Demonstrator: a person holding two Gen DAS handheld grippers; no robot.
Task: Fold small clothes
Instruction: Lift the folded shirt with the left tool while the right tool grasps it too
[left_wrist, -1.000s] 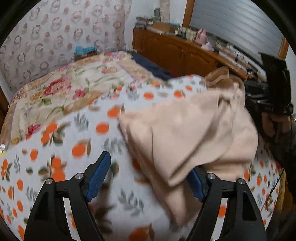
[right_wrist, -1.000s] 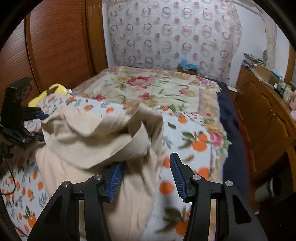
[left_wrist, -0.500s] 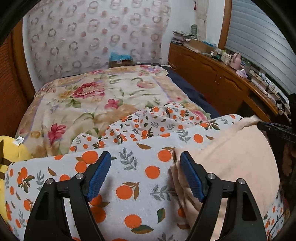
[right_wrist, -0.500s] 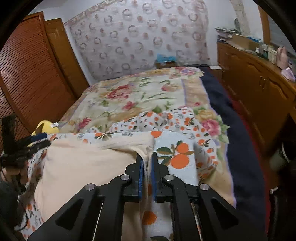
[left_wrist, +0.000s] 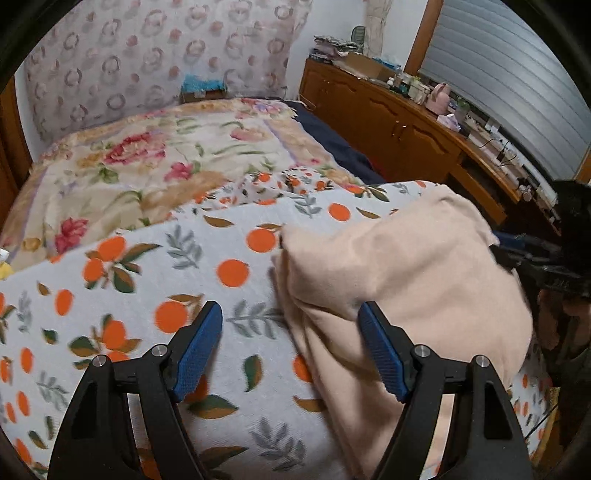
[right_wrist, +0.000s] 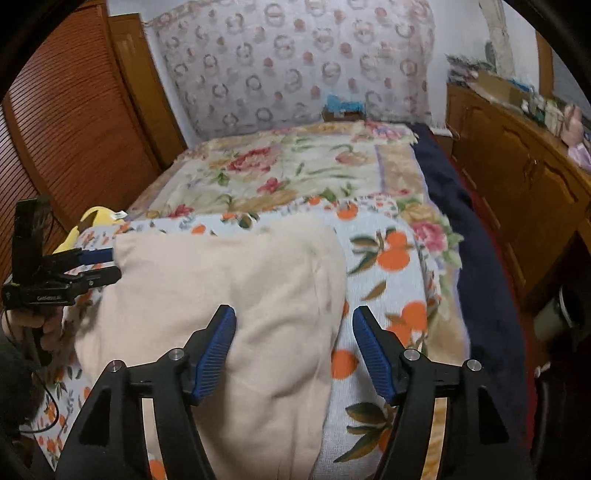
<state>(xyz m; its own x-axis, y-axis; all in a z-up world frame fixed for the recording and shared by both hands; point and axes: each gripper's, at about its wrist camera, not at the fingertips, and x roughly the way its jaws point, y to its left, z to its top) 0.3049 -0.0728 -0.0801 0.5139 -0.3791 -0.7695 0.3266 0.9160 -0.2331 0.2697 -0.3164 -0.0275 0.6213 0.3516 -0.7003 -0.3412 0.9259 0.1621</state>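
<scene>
A pale peach garment (left_wrist: 413, 269) lies folded over on the orange-print blanket (left_wrist: 122, 295); it also shows in the right wrist view (right_wrist: 229, 295). My left gripper (left_wrist: 291, 343) is open and empty, its fingers straddling the garment's left folded edge. My right gripper (right_wrist: 293, 350) is open and empty, just above the garment's right edge. The left gripper also appears at the left of the right wrist view (right_wrist: 92, 264), by the garment's far left corner.
The orange-print blanket (right_wrist: 391, 266) covers the near part of a bed with a floral quilt (right_wrist: 295, 170). A yellow soft toy (right_wrist: 92, 218) lies at the left. A wooden cabinet (left_wrist: 399, 133) with clutter stands along the right. A wooden wardrobe (right_wrist: 66, 129) is at the left.
My right gripper was shut on the garment's edge half a second ago and has opened and let go. The garment was bunched and lifted a second ago; now it lies flat and folded.
</scene>
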